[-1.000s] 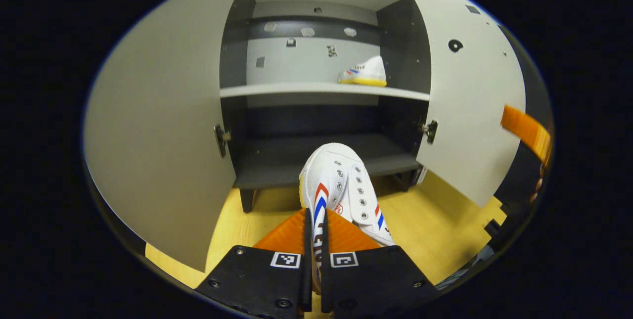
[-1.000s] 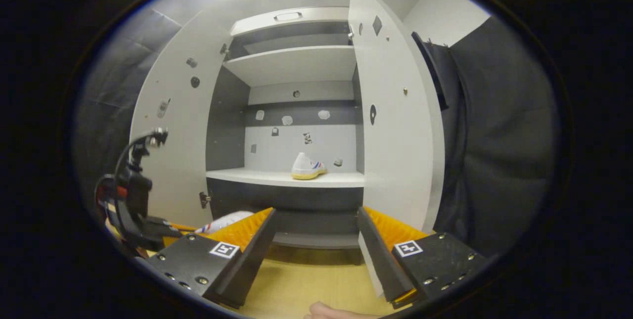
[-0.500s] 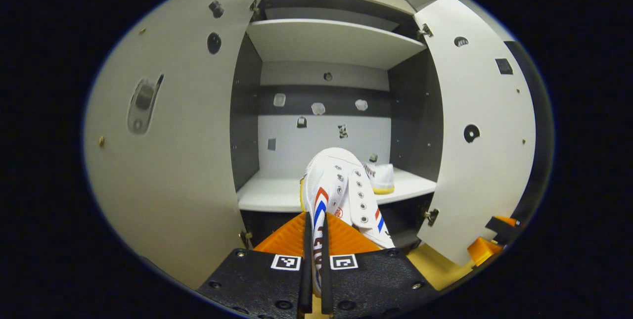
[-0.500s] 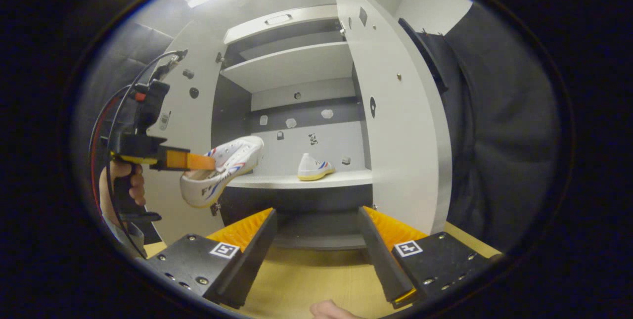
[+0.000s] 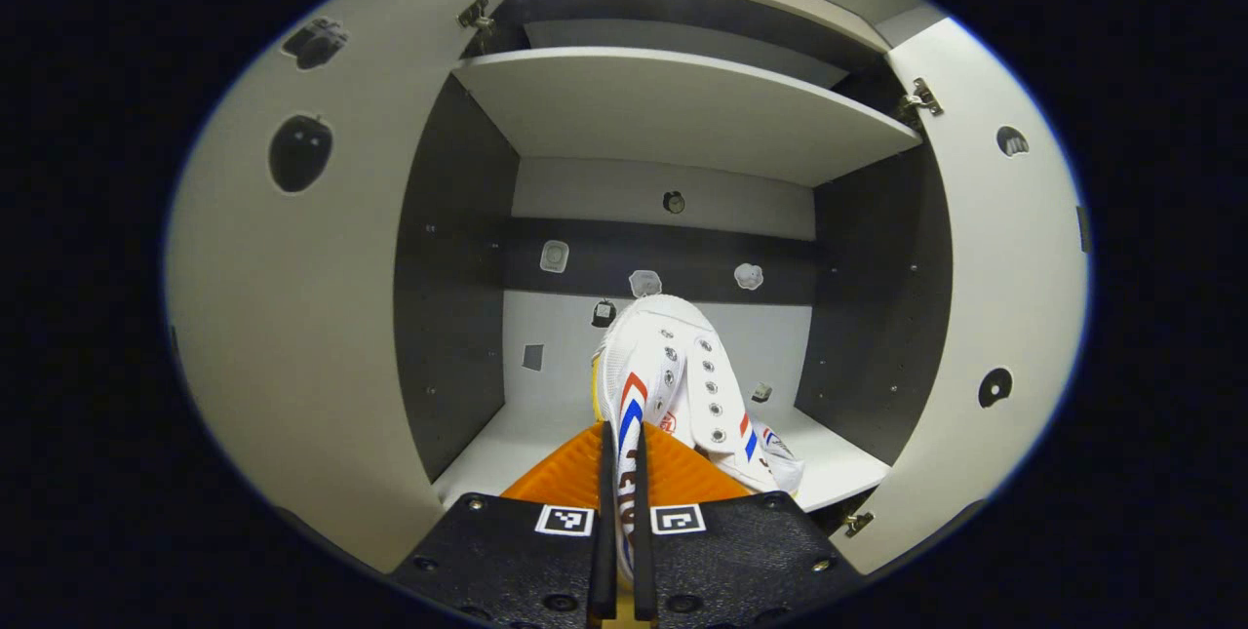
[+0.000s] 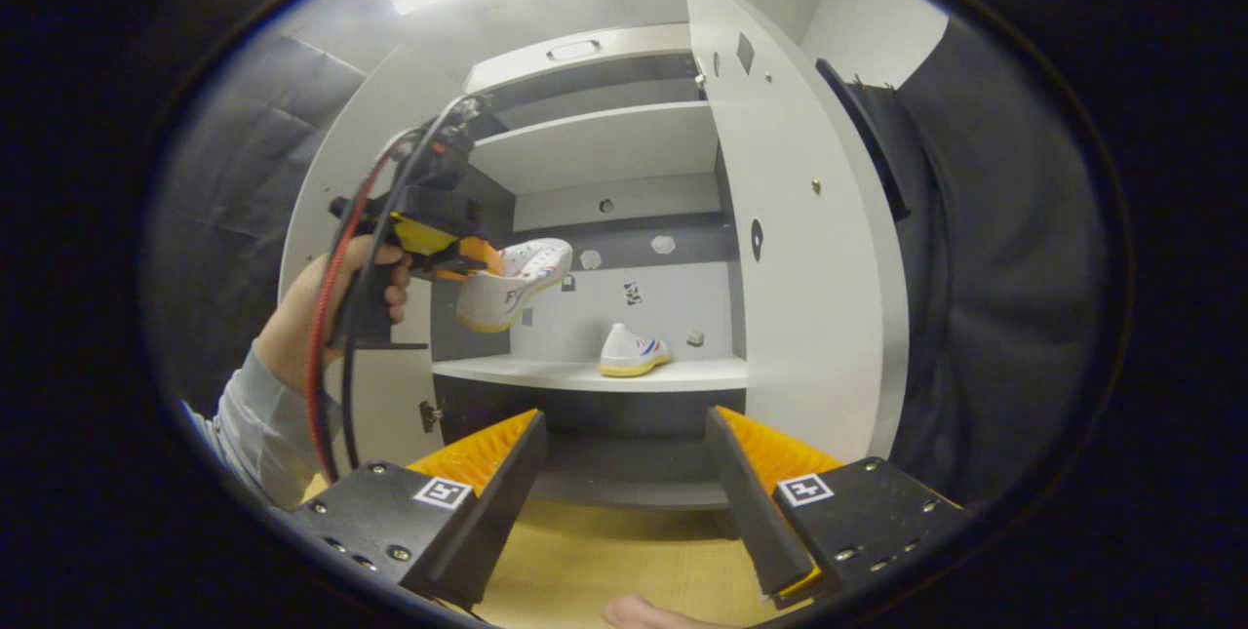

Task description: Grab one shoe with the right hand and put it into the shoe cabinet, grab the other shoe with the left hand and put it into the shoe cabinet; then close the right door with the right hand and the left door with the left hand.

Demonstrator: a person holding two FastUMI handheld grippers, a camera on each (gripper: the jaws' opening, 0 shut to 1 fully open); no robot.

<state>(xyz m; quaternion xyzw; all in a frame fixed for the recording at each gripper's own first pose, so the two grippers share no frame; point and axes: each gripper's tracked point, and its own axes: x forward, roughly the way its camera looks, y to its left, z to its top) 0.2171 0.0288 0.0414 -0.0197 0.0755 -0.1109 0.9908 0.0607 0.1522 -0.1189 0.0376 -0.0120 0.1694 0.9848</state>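
A white shoe (image 5: 673, 380) with red and blue stripes hangs toe-forward in my left gripper (image 5: 622, 449), whose fingers are shut on its side wall. It is level with the cabinet's middle compartment, above the white shelf (image 5: 507, 444). The second shoe (image 5: 780, 446) peeks out behind it on that shelf. In the right gripper view, my left gripper (image 6: 483, 263) holds the carried shoe (image 6: 517, 280) at the compartment's left front. The second shoe (image 6: 632, 354) stands on the shelf (image 6: 575, 375) to the right. My right gripper (image 6: 626, 426) is open, low in front of the cabinet.
Both cabinet doors stand wide open: the left door (image 5: 292, 317) and the right door (image 6: 799, 268). An upper shelf (image 5: 682, 112) roofs the compartment. A person's hand (image 6: 322, 307) and sleeve hold the left gripper. Wooden floor (image 6: 604, 570) lies below.
My left gripper has risen and moved forward with the shoe, from floor height to the middle compartment's mouth. The right gripper has stayed open and barely shifted.
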